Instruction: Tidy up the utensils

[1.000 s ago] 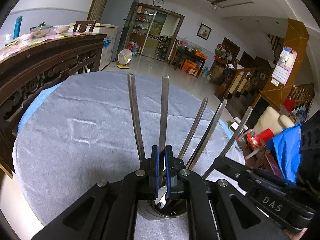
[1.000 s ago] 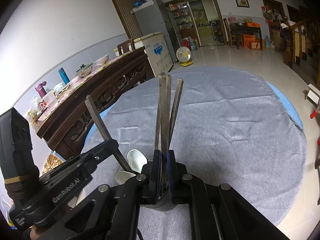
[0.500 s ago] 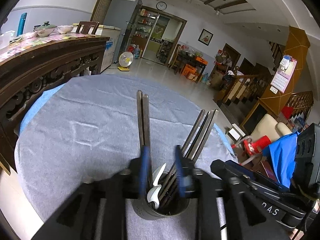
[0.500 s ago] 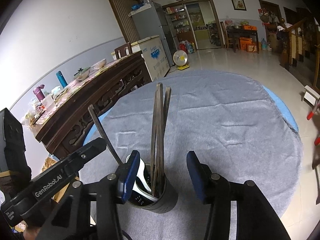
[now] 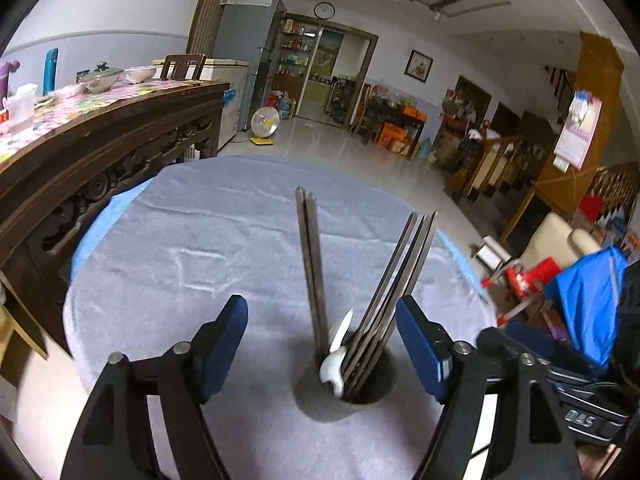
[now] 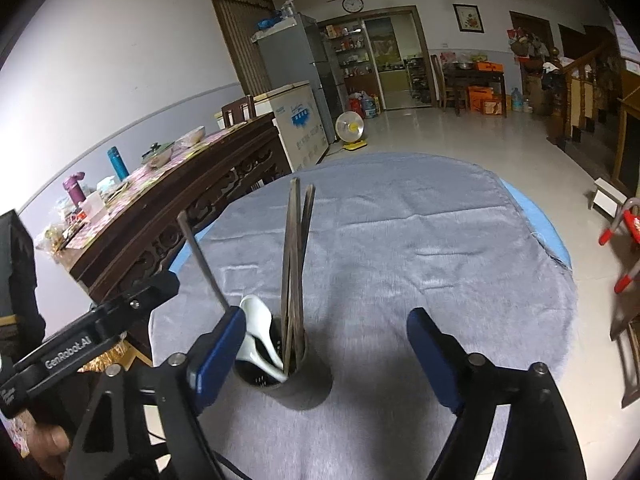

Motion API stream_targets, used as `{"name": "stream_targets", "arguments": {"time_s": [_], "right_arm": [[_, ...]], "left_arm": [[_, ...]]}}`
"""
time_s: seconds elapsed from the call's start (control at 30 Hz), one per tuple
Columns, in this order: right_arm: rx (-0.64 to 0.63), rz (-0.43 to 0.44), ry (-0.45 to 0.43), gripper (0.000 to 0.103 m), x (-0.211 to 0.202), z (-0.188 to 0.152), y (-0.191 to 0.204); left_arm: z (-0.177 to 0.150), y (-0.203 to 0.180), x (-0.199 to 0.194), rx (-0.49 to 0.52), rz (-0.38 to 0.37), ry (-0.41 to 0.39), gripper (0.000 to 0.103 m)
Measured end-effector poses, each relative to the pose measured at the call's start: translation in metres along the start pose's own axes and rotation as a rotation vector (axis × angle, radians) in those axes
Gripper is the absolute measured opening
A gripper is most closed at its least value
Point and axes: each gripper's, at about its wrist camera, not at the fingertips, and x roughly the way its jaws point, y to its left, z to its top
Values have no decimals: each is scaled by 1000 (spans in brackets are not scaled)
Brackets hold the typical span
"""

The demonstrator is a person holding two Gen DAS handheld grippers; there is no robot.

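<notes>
Both grippers spread wide, holding nothing! The left gripper (image 5: 320,344) frames the dark cylindrical metal utensil holder (image 5: 346,394), which stands just ahead between its blue-padded fingers (image 5: 224,340) on the grey cloth-covered round table (image 5: 192,248). Long dark metal chopsticks (image 5: 314,264) and white ceramic spoons (image 5: 336,356) stand inside. The right gripper (image 6: 326,354) has the holder nearer its left finger.

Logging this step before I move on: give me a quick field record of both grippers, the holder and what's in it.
left gripper: open, holds nothing
right gripper: open, holds nothing
holder: dark cup, upright on the grey cloth
chopsticks: standing in the holder, leaning in two bunches
white spoons: in the holder, bowls up
loose utensils on cloth: none visible
</notes>
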Motion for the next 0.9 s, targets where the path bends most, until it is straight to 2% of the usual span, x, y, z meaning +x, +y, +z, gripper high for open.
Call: {"name": "stream_targets", "arguments": {"time_s": [0.1, 0.47, 0.63, 0.9], "right_arm": [[-24, 3, 11, 100, -5, -7, 6], [-103, -27, 76, 101, 1, -42, 22], [-104, -54, 68, 103, 0, -41, 23], [-123, -66, 71, 103, 3, -40, 31]], "left_arm": [[-4, 0, -2, 14, 36, 18, 84], [-10, 3, 2, 76, 103, 86, 87], [-11, 5, 2, 87, 100, 95, 92], [-10, 1, -1, 113, 103, 87, 94]]}}
